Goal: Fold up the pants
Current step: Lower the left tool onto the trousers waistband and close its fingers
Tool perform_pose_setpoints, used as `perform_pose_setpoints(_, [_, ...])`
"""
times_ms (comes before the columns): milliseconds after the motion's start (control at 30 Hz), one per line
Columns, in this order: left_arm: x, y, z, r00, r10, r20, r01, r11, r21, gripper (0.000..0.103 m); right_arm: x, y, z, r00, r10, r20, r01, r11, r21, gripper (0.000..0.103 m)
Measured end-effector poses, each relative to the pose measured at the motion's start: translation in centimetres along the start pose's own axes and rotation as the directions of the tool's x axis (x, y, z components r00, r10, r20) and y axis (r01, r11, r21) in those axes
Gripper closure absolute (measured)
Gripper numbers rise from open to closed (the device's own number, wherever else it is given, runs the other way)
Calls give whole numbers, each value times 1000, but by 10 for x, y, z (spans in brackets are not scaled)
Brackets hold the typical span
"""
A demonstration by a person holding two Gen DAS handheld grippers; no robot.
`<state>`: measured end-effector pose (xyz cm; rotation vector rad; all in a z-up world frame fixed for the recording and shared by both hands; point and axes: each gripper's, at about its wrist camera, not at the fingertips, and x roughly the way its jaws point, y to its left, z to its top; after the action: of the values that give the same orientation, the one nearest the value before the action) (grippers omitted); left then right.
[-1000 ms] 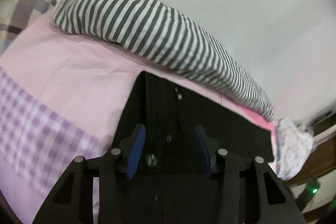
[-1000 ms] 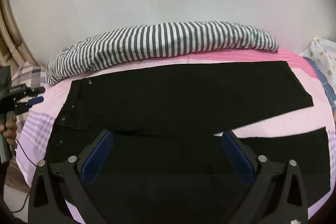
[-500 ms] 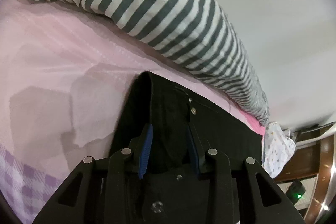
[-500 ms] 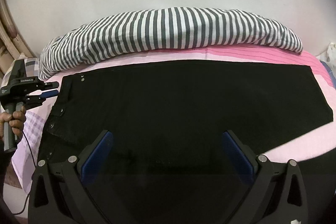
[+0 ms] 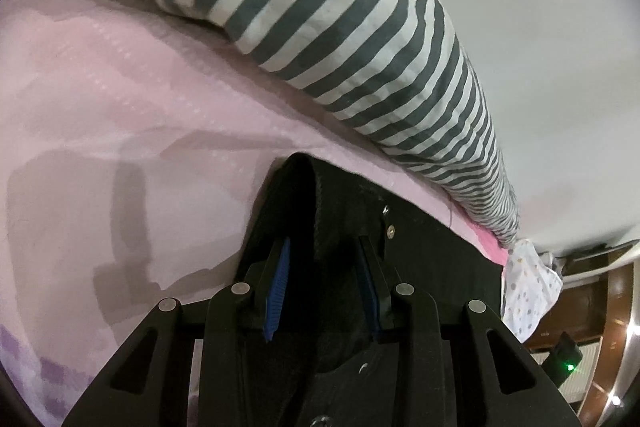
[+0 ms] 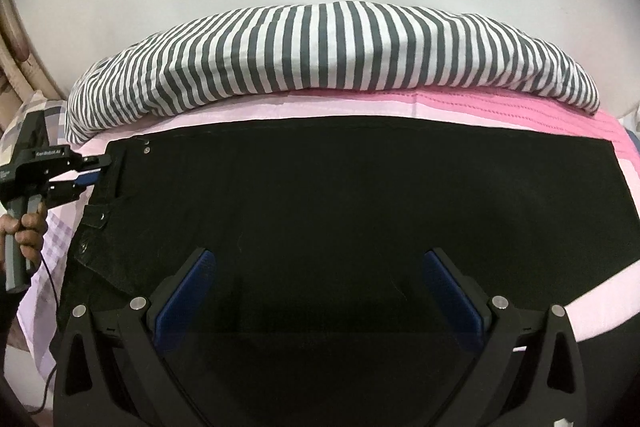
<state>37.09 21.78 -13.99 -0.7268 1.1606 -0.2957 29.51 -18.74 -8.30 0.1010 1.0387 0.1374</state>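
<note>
Black pants [image 6: 340, 195] lie folded lengthwise on the pink bed sheet [image 6: 360, 107], waistband to the left, one leg laid over the other. My left gripper [image 5: 324, 267] has its blue pads either side of a raised fold of the waistband [image 5: 316, 195], with a gap still showing between the pads. It also shows in the right wrist view [image 6: 90, 169] at the waistband's far corner. My right gripper [image 6: 316, 279] is wide open and empty, low over the middle of the pants.
A long grey-and-white striped bolster [image 6: 332, 55] lies along the wall behind the pants; it also shows in the left wrist view [image 5: 340, 27]. A spotted white cloth [image 5: 528, 287] lies past the bed's far end. A rattan frame [image 6: 12, 39] stands at the left.
The near pant leg has been brought over onto the far one. My left gripper moved in to the waistband's far corner and narrowed its pads. The right gripper stayed open and moved in over the pants.
</note>
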Motion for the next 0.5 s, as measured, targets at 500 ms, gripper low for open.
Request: perform_pose_setpoints(500, [24,-5,27,996,-85,-13,85,996,5,88,30,4,32,999,37,-13,-39,994,-104,0])
